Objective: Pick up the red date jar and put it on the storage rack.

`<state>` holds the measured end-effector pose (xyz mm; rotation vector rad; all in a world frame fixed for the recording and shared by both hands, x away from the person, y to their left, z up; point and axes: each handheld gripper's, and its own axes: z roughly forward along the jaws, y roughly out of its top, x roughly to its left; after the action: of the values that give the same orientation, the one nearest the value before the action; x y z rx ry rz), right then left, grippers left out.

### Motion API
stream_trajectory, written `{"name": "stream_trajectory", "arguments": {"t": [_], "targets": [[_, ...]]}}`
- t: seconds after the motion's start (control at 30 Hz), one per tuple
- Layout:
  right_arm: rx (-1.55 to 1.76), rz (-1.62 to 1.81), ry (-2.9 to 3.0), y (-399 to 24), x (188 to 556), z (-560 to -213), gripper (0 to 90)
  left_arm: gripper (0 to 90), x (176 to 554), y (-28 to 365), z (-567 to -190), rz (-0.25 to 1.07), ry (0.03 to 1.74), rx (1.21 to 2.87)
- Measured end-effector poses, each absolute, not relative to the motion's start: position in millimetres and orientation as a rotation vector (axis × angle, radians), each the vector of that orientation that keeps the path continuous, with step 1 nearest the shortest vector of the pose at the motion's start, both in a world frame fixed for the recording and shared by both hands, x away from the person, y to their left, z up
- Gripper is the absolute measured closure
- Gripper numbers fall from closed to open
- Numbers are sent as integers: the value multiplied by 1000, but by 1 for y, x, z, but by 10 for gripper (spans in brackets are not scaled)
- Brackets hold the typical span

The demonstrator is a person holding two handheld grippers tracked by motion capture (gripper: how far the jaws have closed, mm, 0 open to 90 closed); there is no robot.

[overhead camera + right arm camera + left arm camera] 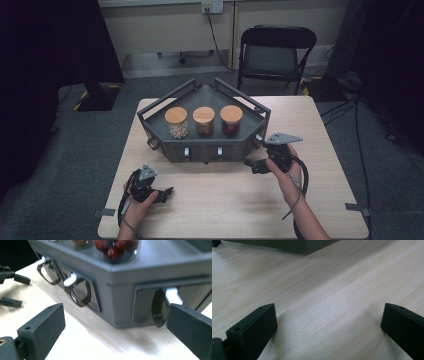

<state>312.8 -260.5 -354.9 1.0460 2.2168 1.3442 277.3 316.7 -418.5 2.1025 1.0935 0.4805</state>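
A dark grey angular stand [150, 131] sits at the table's middle and carries three wooden-lidded jars: pale nuts [176, 121], brown contents [203, 120], red fruit [231, 119]. Its front faces hold small drawers with curved handles [219, 151]. My right gripper [251, 165] hovers open just off the stand's front right corner. In the right gripper view the right gripper [115, 325] has its jaws spread before a drawer handle [160, 306], with the red jar [116, 248] above. My left gripper [167, 192] is open near the front left, over bare wood [329, 322].
The light wooden table [320, 150] has bare room on both sides of the stand and along the front edge. A black folding chair [275, 50] stands behind the table. Cables [360, 145] run over the grey floor at the right.
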Motion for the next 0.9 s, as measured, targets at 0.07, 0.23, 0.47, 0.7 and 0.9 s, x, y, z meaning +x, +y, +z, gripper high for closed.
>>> {"name": "stream_trajectory", "arguments": {"t": [0.07, 0.23, 0.47, 0.7, 0.9], "targets": [[1048, 1329, 2226, -260, 311, -360, 12, 1, 277, 317, -419, 481, 1093, 2102], [1069, 1321, 2242, -262, 309, -376, 12, 1, 277, 317, -419, 480, 1094, 2102], [1063, 1283, 2265, -262, 305, -390, 13, 1, 277, 317, -419, 481, 1094, 2102], [1063, 1222, 2294, -261, 301, -403, 14, 1, 277, 317, -419, 481, 1094, 2102], [1043, 1114, 2319, -255, 297, -405, 14, 1, 277, 317, -419, 481, 1094, 2102]]}}
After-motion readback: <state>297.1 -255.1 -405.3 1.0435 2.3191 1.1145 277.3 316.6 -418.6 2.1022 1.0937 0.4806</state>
